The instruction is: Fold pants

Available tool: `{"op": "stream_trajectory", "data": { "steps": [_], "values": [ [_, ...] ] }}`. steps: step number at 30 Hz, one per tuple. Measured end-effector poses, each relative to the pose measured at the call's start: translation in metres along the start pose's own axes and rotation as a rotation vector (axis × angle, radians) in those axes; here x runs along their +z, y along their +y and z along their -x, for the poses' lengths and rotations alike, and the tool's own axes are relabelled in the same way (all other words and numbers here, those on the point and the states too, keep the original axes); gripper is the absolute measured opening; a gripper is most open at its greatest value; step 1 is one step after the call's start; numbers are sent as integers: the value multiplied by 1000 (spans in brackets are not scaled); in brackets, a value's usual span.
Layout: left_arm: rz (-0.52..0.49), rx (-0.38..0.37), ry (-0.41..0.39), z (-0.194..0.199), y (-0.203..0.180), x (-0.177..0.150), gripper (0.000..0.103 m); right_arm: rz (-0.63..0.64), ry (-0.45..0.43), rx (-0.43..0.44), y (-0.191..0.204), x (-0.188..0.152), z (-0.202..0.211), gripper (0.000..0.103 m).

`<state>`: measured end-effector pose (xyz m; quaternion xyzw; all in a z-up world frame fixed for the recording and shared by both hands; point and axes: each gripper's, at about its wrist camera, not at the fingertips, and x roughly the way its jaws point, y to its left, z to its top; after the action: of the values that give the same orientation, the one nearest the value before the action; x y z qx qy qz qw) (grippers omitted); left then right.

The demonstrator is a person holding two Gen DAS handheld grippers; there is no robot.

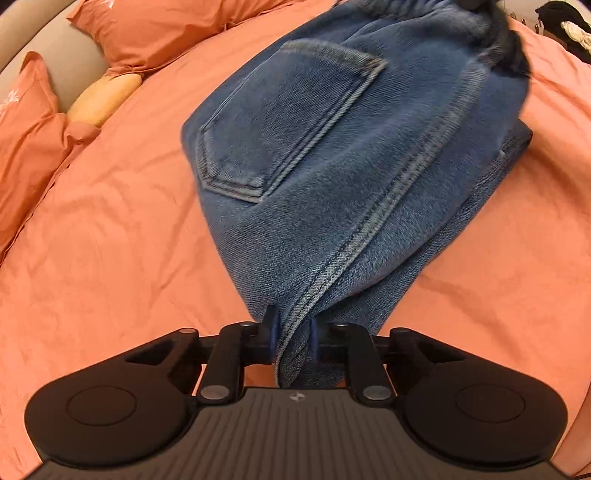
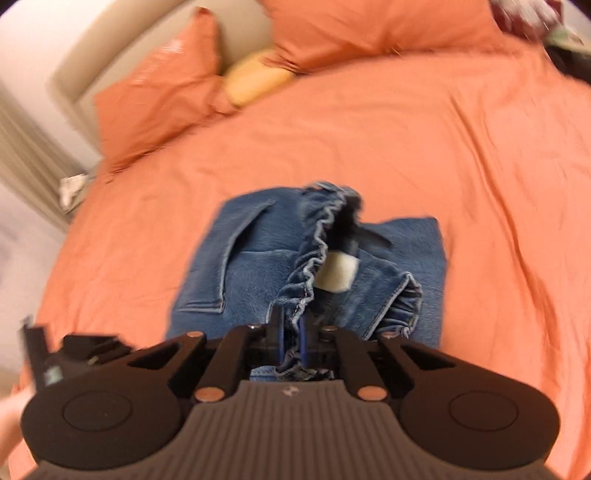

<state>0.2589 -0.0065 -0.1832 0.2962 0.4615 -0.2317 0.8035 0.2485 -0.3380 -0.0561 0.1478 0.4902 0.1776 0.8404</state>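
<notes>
A wide bed under a wrinkled salmon-orange cotton sheet [image 1: 110, 229] fills both views, and everything else sits in relation to it. At its head stands a padded beige headboard [image 1: 77, 62], with plump orange pillows [image 1: 155, 33] leaning against it and a small yellow rounded cushion [image 1: 105, 98] tucked between two of them. Near the middle of the bed lie the blue denim pants [image 1: 332, 155], partly folded – in the left wrist view a stitched back pocket [image 1: 273, 122] faces up and a double-stitched seam runs down toward the camera; in the right wrist view, which is blurred, the gathered elastic waistband [image 2: 314, 251] rises off the sheet and a white label [image 2: 338, 275] shows inside it, while the rest of the denim lies flat on the bed. The black left gripper [image 1: 293, 339] has its blue-padded fingers [image 1: 270, 325] drawn close together on a bunched fold of denim along the seam, so that edge is lifted clear of the sheet. The black right gripper [image 2: 291, 332] is pinched nearly fully together on the ruffled waistband edge, which passes between its pads and bunches below them. Off the far corner of the bed, in the left wrist view, dark and pale clutter [image 1: 565, 29] is visible but too small to identify.
</notes>
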Motion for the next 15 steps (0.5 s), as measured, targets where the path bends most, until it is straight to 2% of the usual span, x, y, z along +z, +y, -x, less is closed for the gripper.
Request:
{"op": "stream_trajectory", "data": {
  "steps": [5,10,13,15],
  "values": [
    [-4,19,29,-5,-1,-9,16,55,75,-44,-8,-45,-6,1],
    [-33,32,71,-9,-10,-13,16,-8,109,-47,-30,-86,-32,1],
    [-40,-6,79,-1,-9,-11,18,-16,137,-81,-36,-97,-53,1],
    [3,-54,75,9,-1,-10,18,-33,137,-80,-42,-101,-55,1]
  ]
}}
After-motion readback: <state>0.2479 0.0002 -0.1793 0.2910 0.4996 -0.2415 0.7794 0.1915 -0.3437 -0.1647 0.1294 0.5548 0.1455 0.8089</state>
